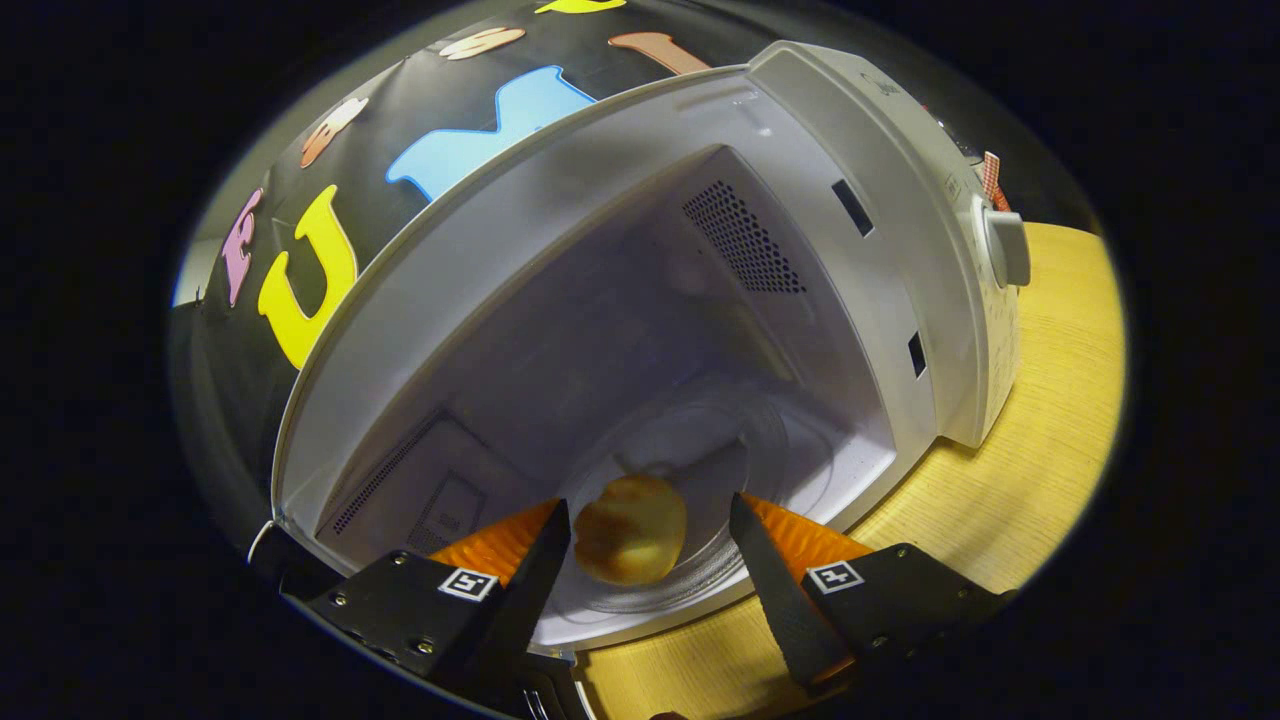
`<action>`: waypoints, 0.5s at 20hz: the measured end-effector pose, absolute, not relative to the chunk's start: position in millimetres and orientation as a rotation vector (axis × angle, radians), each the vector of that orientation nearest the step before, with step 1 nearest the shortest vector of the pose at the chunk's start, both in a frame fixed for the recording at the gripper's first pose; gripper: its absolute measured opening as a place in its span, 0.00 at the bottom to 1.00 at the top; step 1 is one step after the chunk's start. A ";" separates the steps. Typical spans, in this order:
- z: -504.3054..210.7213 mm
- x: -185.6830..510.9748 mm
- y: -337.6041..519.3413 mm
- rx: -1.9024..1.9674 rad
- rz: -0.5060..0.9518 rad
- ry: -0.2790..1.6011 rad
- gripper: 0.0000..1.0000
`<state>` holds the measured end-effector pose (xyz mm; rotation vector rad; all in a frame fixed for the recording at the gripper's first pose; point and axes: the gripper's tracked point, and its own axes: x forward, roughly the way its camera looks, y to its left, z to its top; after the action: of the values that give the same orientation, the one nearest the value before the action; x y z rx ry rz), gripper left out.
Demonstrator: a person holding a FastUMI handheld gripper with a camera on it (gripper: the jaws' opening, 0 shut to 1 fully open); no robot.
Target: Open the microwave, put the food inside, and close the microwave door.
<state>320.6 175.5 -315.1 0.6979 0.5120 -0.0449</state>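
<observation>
A white microwave stands on a wooden table with its door swung open, and its pale cavity faces me. A round golden bread roll lies on the glass turntable near the cavity's front lip. My gripper is open, its fingers reaching into the cavity mouth on either side of the roll. The left fingertip stands close to the roll's edge. A clear gap separates the right fingertip from it. Neither finger presses on the roll.
The microwave's control panel with a round knob sits to the right of the cavity. Vent holes mark the inner right wall. The wooden table stretches to the right and under the fingers. Part of the open door shows beside the left finger.
</observation>
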 end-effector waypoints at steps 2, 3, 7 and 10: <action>-312.6 315.9 176.8 0.685 -0.030 0.520 0.97; -309.3 312.1 176.5 0.672 -0.020 0.521 0.97; -281.3 290.5 177.4 0.601 0.042 0.494 0.97; -257.7 264.4 179.4 0.529 0.102 0.472 0.97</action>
<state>264.4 179.4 -257.7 0.5290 0.4725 0.1016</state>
